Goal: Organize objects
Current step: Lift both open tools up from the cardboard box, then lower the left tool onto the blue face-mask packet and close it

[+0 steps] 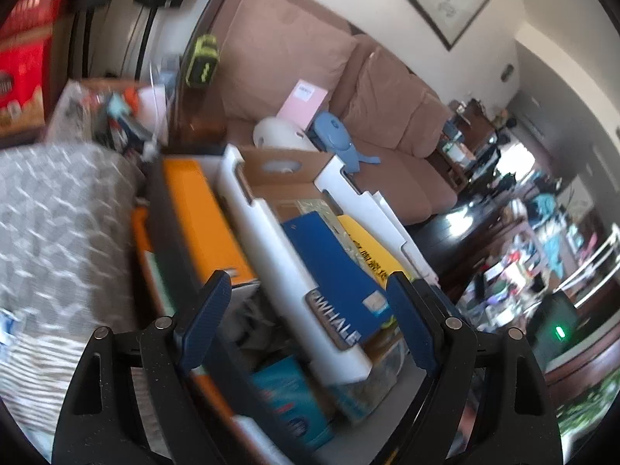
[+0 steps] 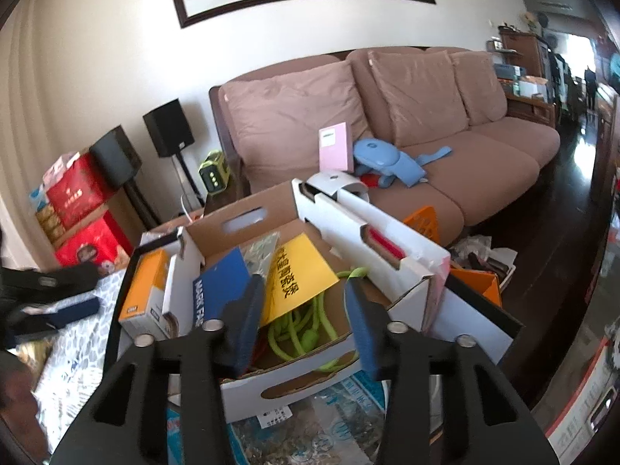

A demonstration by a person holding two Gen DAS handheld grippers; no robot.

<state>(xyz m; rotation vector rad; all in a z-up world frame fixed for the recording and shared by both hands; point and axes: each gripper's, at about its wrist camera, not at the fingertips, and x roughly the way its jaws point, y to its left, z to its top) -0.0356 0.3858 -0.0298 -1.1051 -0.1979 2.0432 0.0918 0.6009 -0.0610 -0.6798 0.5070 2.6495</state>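
A white cardboard box holds a blue book, a yellow printed sheet and a coiled green cord. An orange-and-white carton stands against its left wall. My right gripper hovers over the box's near side. Its jaws stand partly apart with nothing pressed between the pads; the cord and sheet lie beyond them. In the left wrist view my left gripper is wide open above the blue book and the box wall, holding nothing. The orange carton is at its left.
A pink-brown sofa behind the box carries a pink book and a blue soft toy. Black speakers and red gift boxes stand at the left. A grey patterned cloth lies left of the box.
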